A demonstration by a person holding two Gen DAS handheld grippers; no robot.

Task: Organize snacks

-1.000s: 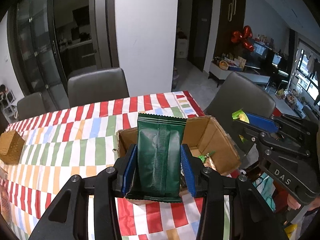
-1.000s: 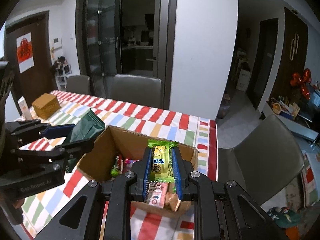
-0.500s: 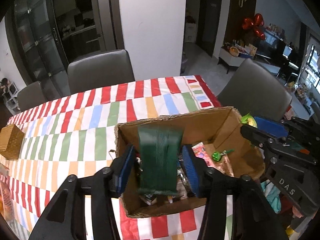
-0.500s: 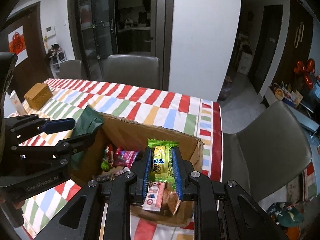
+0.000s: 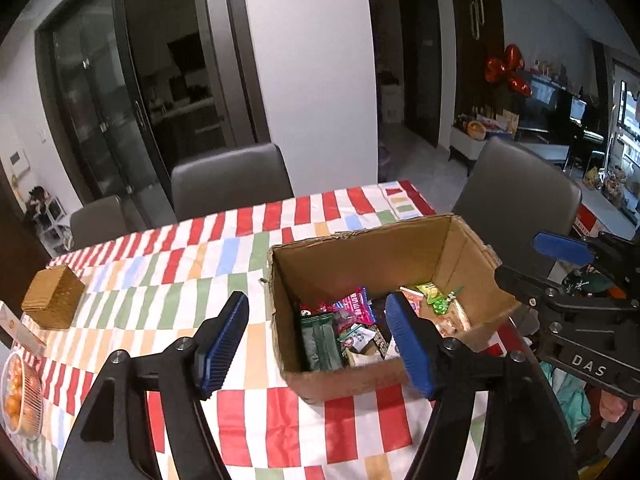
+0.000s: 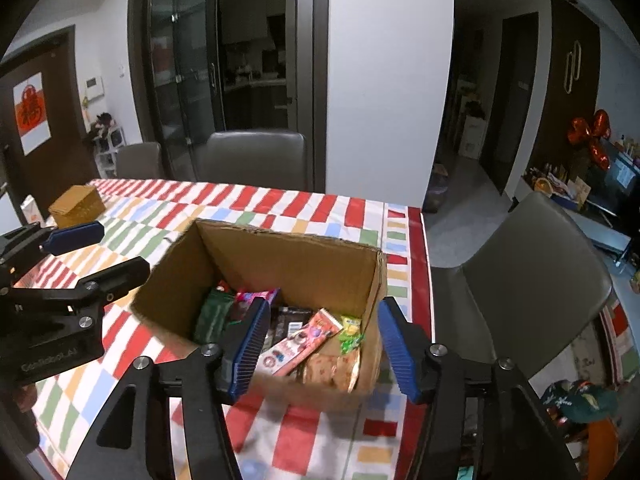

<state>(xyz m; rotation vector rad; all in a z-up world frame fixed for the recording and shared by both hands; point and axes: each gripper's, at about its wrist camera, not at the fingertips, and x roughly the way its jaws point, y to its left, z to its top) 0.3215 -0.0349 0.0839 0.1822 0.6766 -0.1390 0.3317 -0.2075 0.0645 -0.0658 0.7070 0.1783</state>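
Note:
An open cardboard box (image 5: pixel 360 252) (image 6: pixel 288 256) stands on the striped tablecloth and holds several snack packets. A dark green packet (image 5: pixel 320 340) (image 6: pixel 212 316) lies at the box's left side. A small yellow-green packet (image 5: pixel 430 290) (image 6: pixel 350 330) lies at its right side, beside a pink packet (image 6: pixel 300 342). My left gripper (image 5: pixel 316 340) hovers over the box's near left corner, jaws opening, nothing between them. My right gripper (image 6: pixel 320 340) hangs over the near right part, jaws also opening and empty. Each gripper shows at the other view's edge.
A woven brown box (image 5: pixel 52 300) (image 6: pixel 76 206) sits at the table's far left. A bowl of oranges (image 5: pixel 18 396) is at the near left edge. Grey chairs (image 5: pixel 232 184) (image 6: pixel 532 280) stand behind and right of the table.
Both grippers let go: the dark green packet fell from the left jaws into the box, the yellow-green packet from the right jaws. Both jaws spread wide and the box now looks nearer.

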